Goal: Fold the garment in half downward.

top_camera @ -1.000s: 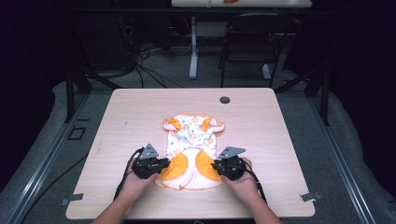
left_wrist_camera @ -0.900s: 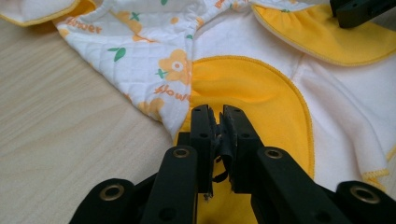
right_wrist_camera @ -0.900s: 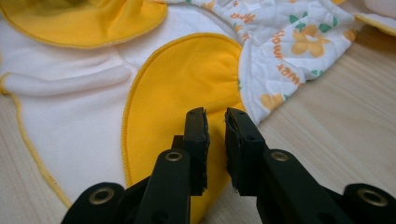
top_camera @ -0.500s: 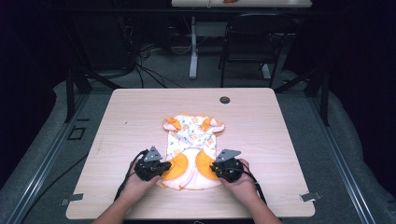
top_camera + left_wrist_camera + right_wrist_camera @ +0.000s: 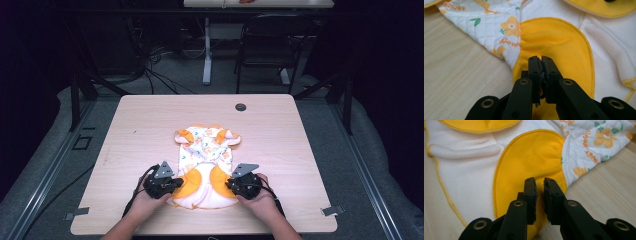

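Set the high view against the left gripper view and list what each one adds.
High view: the whole table, its cable hole, a chair behind, the right tool and both hands at the baby garment's near edge. Left gripper view: the printed word flower, the stitched seam round the yellow patch, and the left tool's jaws pressed together over that patch. Both: the baby garment, the left tool, the table.

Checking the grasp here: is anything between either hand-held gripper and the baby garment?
Nothing visible. The left hand-held gripper and right hand-held gripper sit directly at the garment's yellow patches, jaws nearly closed.
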`<move>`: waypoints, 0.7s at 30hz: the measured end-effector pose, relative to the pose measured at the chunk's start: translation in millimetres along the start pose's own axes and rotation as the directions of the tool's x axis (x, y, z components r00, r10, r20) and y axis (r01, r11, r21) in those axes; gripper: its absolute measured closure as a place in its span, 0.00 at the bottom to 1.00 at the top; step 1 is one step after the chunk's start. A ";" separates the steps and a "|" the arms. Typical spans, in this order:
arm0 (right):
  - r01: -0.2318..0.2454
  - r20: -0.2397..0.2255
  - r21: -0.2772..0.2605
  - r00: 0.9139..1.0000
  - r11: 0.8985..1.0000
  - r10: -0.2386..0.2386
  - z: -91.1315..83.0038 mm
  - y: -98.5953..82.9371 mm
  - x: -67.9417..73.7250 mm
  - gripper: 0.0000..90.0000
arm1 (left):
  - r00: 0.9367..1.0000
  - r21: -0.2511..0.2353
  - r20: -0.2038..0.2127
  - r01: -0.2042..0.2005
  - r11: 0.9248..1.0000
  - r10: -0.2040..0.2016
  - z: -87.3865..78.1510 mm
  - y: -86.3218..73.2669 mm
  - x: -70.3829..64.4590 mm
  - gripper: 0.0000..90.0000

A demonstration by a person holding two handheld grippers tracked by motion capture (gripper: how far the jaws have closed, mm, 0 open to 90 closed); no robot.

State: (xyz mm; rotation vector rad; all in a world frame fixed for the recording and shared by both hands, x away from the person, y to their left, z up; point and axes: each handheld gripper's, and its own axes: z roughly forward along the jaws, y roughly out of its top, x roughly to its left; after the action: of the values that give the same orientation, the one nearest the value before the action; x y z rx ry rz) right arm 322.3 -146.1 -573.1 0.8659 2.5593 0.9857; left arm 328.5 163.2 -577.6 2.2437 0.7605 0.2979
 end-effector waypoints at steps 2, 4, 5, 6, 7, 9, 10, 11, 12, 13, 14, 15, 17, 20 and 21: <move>0.004 -0.011 0.008 1.000 1.000 -0.004 -1.8 -1.0 1.5 0.89 | 1.000 0.007 0.003 -0.009 1.000 0.009 -1.9 -1.0 -3.7 0.96; 0.011 -0.019 0.013 1.000 1.000 -0.011 -4.0 -2.4 4.1 0.89 | 1.000 0.012 0.009 -0.016 1.000 0.016 -3.0 -1.6 -5.5 0.96; 0.011 -0.019 0.013 1.000 1.000 -0.011 -4.0 -2.4 4.1 0.89 | 1.000 0.014 0.012 -0.016 1.000 0.016 -3.6 -1.9 -6.5 0.96; 0.018 -0.030 0.023 0.999 1.000 -0.017 -6.1 -3.4 6.5 0.89 | 1.000 0.016 0.015 -0.015 1.000 0.015 -4.9 -3.1 -9.3 0.95; 0.018 -0.030 0.023 0.999 1.000 -0.017 -6.1 -3.4 6.5 0.89 | 1.000 0.016 0.015 -0.015 1.000 0.015 -4.9 -3.1 -9.3 0.96; 0.036 -0.040 0.038 0.999 0.999 -0.035 -8.6 -4.1 9.3 0.88 | 1.000 0.023 0.024 -0.014 1.000 0.014 -6.7 -4.2 -11.8 0.95; 0.051 -0.050 0.055 0.998 0.997 -0.048 -10.7 -4.0 12.7 0.88 | 1.000 0.025 0.027 -0.013 1.000 0.012 -8.0 -5.2 -14.0 0.95; 0.051 -0.050 0.055 0.998 0.997 -0.048 -10.7 -4.0 12.7 0.88 | 0.999 0.027 0.027 -0.019 0.999 0.018 -8.8 -5.8 -15.3 0.95; 0.056 -0.049 0.060 0.997 0.997 -0.053 -11.2 -3.8 13.7 0.88 | 0.999 0.031 0.029 -0.025 0.999 0.024 -10.4 -7.0 -18.5 0.95; 0.061 -0.049 0.063 0.997 0.996 -0.058 -12.0 -4.1 16.5 0.89 | 0.999 0.034 0.032 -0.027 0.999 0.026 -11.6 -7.9 -20.5 0.96; 0.066 -0.050 0.067 0.997 0.996 -0.063 -13.1 -5.0 18.4 0.89 | 0.999 0.033 0.033 -0.023 0.999 0.022 -12.6 -9.1 -22.6 0.96; 0.062 -0.053 0.059 0.997 0.996 -0.059 -13.8 -6.4 20.6 0.89 | 0.999 0.037 0.036 -0.030 0.999 0.029 -14.1 -9.9 -24.0 0.95; 0.074 -0.056 0.068 0.996 0.995 -0.070 -16.5 -8.1 24.7 0.89 | 0.999 0.045 0.042 -0.030 0.999 0.028 -16.7 -11.8 -28.4 0.96; 0.077 -0.062 0.069 0.995 0.995 -0.073 -18.7 -10.2 30.2 0.89 | 0.998 0.051 0.049 -0.029 0.998 0.027 -19.2 -13.7 -33.3 0.95; 0.081 -0.059 0.077 0.995 0.994 -0.077 -19.8 -10.2 31.5 0.89 | 0.998 0.052 0.051 -0.025 0.998 0.023 -20.0 -14.4 -34.7 0.95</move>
State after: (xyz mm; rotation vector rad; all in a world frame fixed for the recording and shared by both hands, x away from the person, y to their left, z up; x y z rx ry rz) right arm 284.4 -143.0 -566.5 0.7607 2.6739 0.9032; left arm 286.2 161.7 -573.3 2.3026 0.7229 0.2346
